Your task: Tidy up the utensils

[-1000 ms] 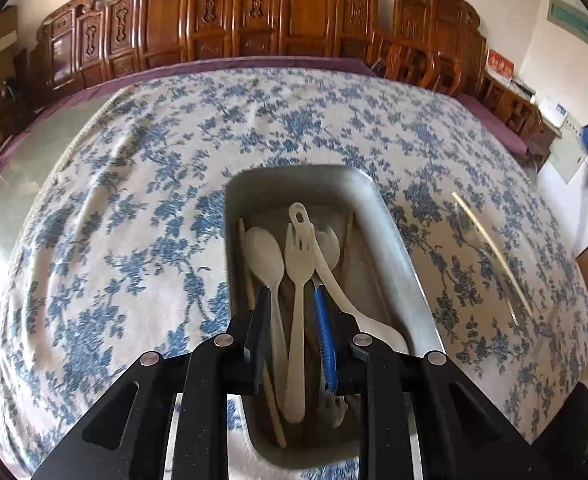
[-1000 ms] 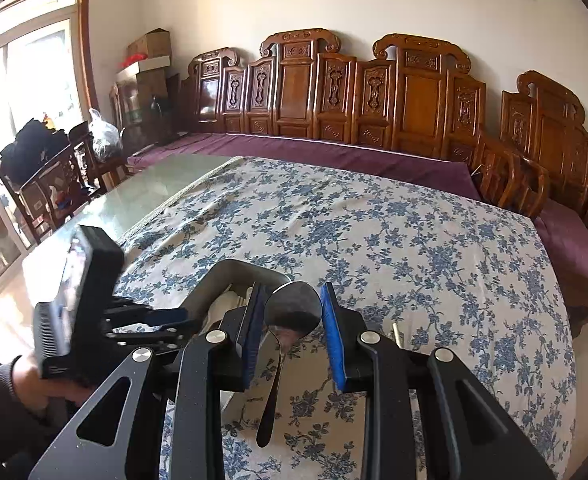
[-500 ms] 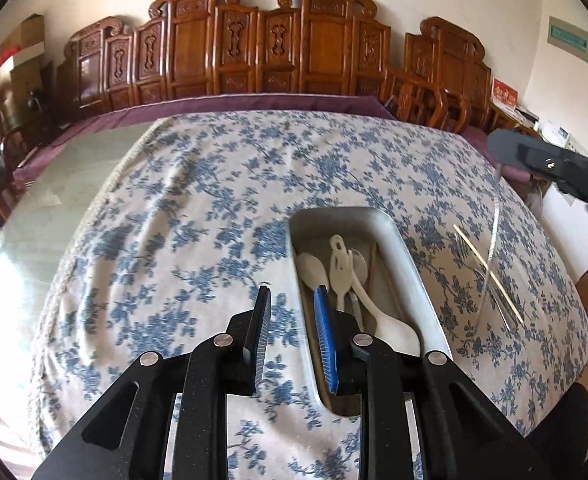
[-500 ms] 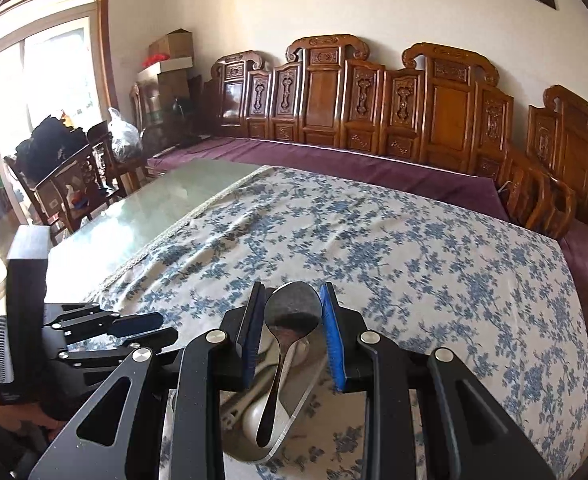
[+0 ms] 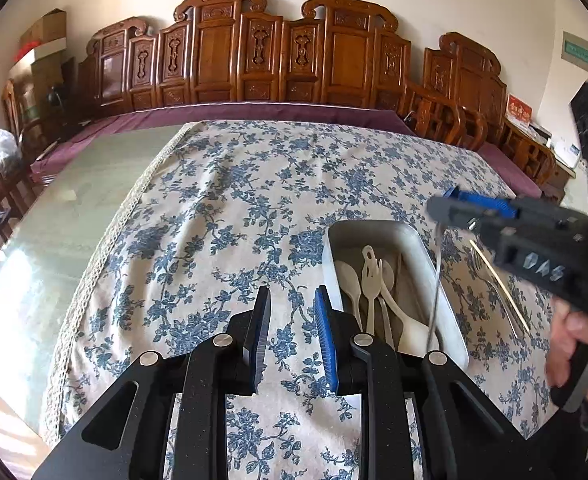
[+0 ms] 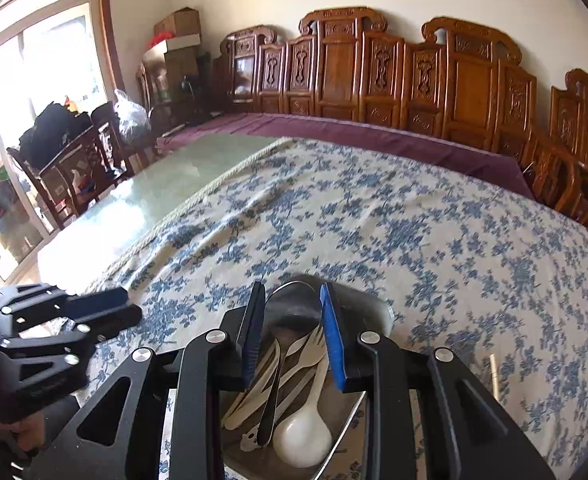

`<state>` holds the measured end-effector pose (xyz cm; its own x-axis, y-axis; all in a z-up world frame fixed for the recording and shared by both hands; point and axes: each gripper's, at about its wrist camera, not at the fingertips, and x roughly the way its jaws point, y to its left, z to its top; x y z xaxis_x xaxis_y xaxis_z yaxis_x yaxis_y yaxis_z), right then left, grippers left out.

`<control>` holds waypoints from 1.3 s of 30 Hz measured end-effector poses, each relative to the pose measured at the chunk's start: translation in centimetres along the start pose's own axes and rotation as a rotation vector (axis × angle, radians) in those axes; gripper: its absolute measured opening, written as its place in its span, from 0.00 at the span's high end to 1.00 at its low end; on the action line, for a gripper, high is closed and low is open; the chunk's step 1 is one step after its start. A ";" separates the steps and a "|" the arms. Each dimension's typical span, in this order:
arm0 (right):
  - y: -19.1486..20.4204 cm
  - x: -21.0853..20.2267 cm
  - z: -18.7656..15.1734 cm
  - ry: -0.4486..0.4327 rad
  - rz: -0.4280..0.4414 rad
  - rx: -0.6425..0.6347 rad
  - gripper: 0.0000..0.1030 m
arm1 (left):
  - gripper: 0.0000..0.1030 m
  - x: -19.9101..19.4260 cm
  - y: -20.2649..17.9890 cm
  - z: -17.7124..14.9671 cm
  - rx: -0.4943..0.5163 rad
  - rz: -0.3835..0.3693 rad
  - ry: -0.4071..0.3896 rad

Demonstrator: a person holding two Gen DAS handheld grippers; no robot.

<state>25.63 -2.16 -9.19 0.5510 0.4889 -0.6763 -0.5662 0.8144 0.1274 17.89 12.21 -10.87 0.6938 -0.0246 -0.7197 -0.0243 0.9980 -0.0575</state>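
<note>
Left gripper [image 5: 289,336]: jaws parted, nothing between them, hanging over bare tablecloth [image 5: 221,216] just left of the metal tray [image 5: 452,312]. Low risk here, but it sits close to the tray's left wall; a sideways drift would nudge the tray just as the other hand drops.

Tray holds the pale plastic utensils [image 5: 368,276]: spoons, a fork, a ladle-type spoon, lying lengthwise. Already crowded.

Right gripper [image 6: 291,334]: clenched on the metal spoon [image 6: 283,344] at the bowl, handle hanging down into the tray. The pinch is on a curved, slick bowl, so the spoon could pivot or slip before release. The handle tip is near the white spoon [image 6: 302,438] and the fork [image 6: 308,344]; I can't tell whether it touches them. If it lands on top it could lever one up, or end up crosswise rather than lying with the rest. Releasing from too high would make it clatter and scatter the light plastic pieces.

Right of the tray, something thin, probably chopsticks [image 5: 498,284], lies on the cloth, not yet put away; the fisheye edge makes it hard to be sure.

Versus a second ago: the left gripper was directly over the tray with the utensils framed between its jaws and has since pulled up and off to the left. The right gripper was beside the tray over cloth and is now above it, same grip on the spoon.
</note>
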 end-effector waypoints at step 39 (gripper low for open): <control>-4.6 -0.2 -4.4 0.054 -0.043 0.057 0.65 | 0.72 -1.4 -3.9 -0.6 0.054 -0.053 -0.013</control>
<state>25.44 -7.42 -12.89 0.5396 0.4367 -0.7198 -0.5060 0.8515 0.1374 16.55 8.27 -10.05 0.7023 -0.0774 -0.7077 0.0512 0.9970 -0.0582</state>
